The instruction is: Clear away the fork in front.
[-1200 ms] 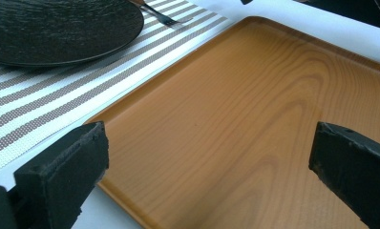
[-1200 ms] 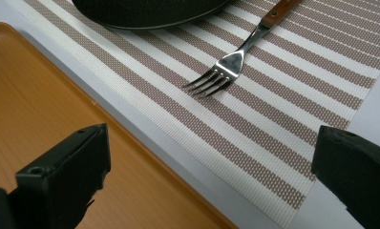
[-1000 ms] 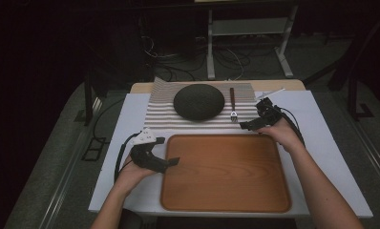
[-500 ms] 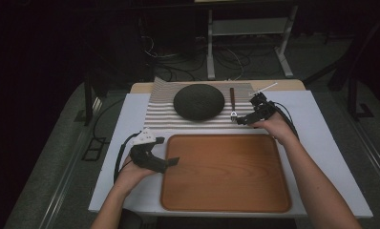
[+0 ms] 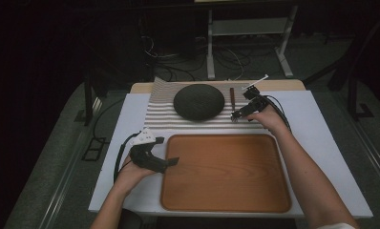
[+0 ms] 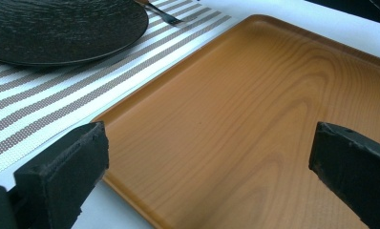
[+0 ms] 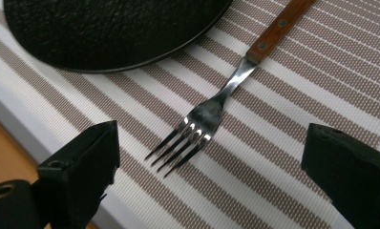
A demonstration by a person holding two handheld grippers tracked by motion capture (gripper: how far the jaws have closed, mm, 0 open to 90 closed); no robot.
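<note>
Since the earlier frame, the right gripper (image 7: 209, 179) has been brought over the fork (image 7: 212, 112), its jaws just narrowing though seemingly untouched by it; the tines lie between them. The left gripper (image 6: 209, 174) is spread above the tray (image 6: 255, 119).

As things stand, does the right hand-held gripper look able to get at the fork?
Probably yes. The right hand-held gripper has its jaws spread either side of the fork, whose tines lie bare on the striped placemat. The black plate sits beside it, not over it. The jaws have just been closing slightly, not yet touching it.
</note>
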